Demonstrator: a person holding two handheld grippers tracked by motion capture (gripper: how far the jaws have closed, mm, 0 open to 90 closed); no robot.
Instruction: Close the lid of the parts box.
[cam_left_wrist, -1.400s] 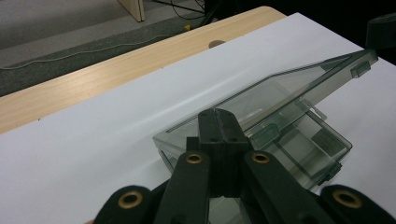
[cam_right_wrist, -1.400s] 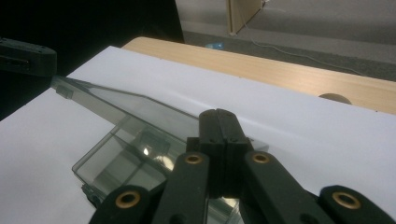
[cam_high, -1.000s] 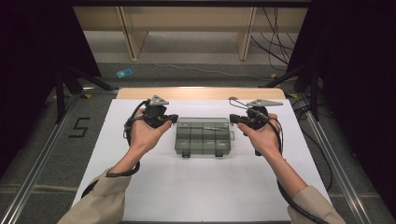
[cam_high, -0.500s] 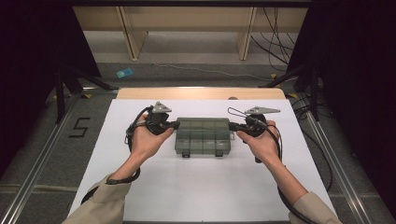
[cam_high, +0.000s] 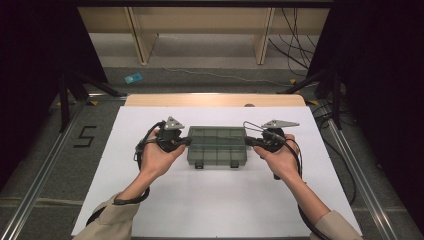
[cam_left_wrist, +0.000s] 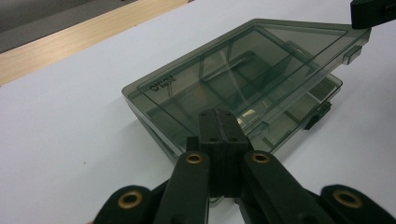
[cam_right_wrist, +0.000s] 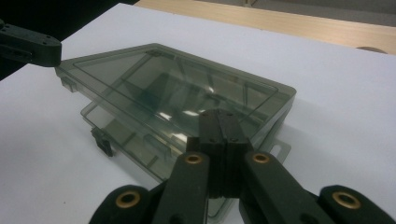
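Both hands have closed in from the sides: left gripper (cam_high: 186, 141) and right gripper (cam_high: 248, 141), jaws shut and empty, now press the box (cam_high: 217, 145) ends, its lid (cam_left_wrist: 252, 65) propped ajar.

A black digit "5" (cam_high: 86, 136) is marked on the grey floor to the left of the white surface (cam_high: 215, 200) in the high view. In the left gripper view, raised lettering is moulded into the near corner of the smoky transparent box lid (cam_left_wrist: 163, 84), two short lines seen upside down, but the letters are too small and faint to read. No other text, label or brand can be made out.
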